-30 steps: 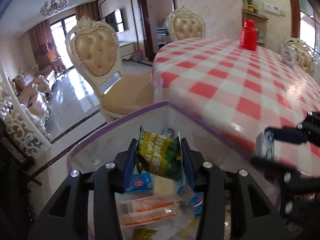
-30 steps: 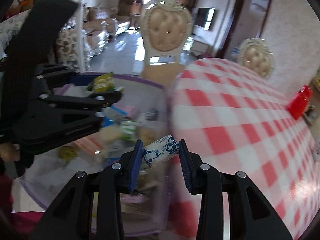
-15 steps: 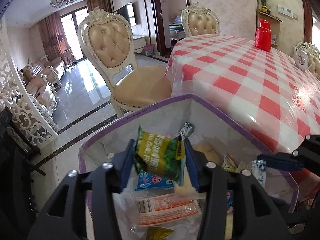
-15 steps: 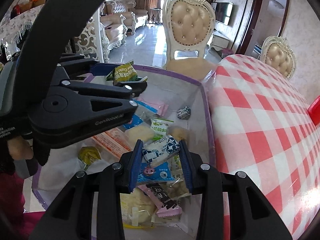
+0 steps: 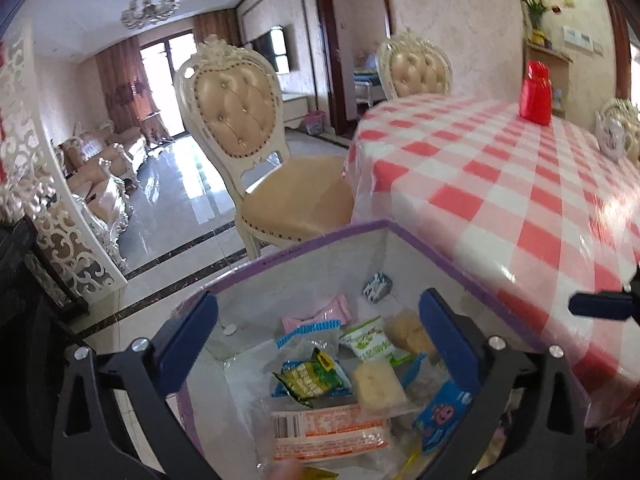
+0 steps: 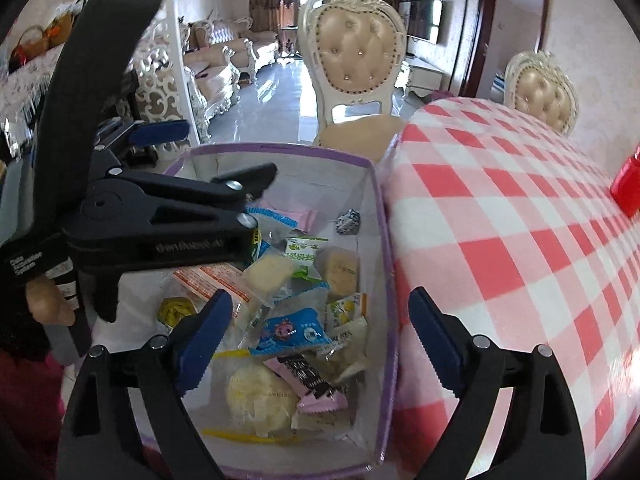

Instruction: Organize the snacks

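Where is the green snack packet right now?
The green snack packet lies inside the purple-rimmed box, in the left wrist view between the left gripper's opening jaws, beside a pale yellow cake.

White storage box (image 6: 372, 216) with purple rim, open-topped, standing just beside the edge of the checked table. Inside, a loose heap of wrapped snacks: green garlic-flavour packet (image 5: 310, 378) lying flat near the middle; orange-and-white packet with a barcode (image 5: 328, 430) below it; blue cartoon-face packet (image 6: 292, 330) tilted on the pile; pink wrapper (image 5: 320, 316) toward the far wall; small blue-and-white patterned packet (image 6: 347, 221) alone in the far corner; green-and-white packet (image 6: 306, 252) beside pale yellow cakes in clear film (image 6: 268, 272); round pale bun (image 6: 260, 396) at the near end.
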`<state>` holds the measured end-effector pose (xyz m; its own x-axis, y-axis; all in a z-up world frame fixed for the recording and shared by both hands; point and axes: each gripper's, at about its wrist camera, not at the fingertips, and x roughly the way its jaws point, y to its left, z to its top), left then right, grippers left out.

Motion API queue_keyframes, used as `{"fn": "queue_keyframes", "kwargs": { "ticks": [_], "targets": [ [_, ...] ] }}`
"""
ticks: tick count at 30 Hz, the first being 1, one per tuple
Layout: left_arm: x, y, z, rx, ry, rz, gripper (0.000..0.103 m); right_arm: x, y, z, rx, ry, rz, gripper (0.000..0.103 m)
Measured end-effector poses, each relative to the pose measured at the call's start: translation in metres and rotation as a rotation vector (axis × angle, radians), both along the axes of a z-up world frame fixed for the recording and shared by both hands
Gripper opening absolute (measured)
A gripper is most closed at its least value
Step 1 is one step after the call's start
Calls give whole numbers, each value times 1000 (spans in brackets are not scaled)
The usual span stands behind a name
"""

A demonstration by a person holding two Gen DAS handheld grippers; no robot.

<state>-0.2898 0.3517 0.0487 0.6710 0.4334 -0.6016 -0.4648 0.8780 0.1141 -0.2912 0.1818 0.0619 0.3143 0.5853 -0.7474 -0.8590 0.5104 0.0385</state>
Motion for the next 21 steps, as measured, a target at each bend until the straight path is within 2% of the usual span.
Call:
{"fn": "queue_keyframes", "kwargs": {
  "ticks": [5, 8, 11, 15, 21],
  "targets": [
    [-16, 8, 25, -11, -92, 60, 101, 24, -32, 19, 78, 143, -101, 87],
    [-27, 15, 38, 1, -90, 142, 101, 36, -50, 32, 152, 227, -183, 87],
    [-31, 20, 43, -37, -74, 140, 101, 39, -51, 36, 171, 276, -212, 87],
    [-27, 29, 36, -164, -32, 114, 101, 28, -34, 30, 127, 256, -160, 87],
    [-19, 26, 22, -155, 35, 135, 101, 12, -8, 11, 57, 247, -112, 87]
  ]
}}
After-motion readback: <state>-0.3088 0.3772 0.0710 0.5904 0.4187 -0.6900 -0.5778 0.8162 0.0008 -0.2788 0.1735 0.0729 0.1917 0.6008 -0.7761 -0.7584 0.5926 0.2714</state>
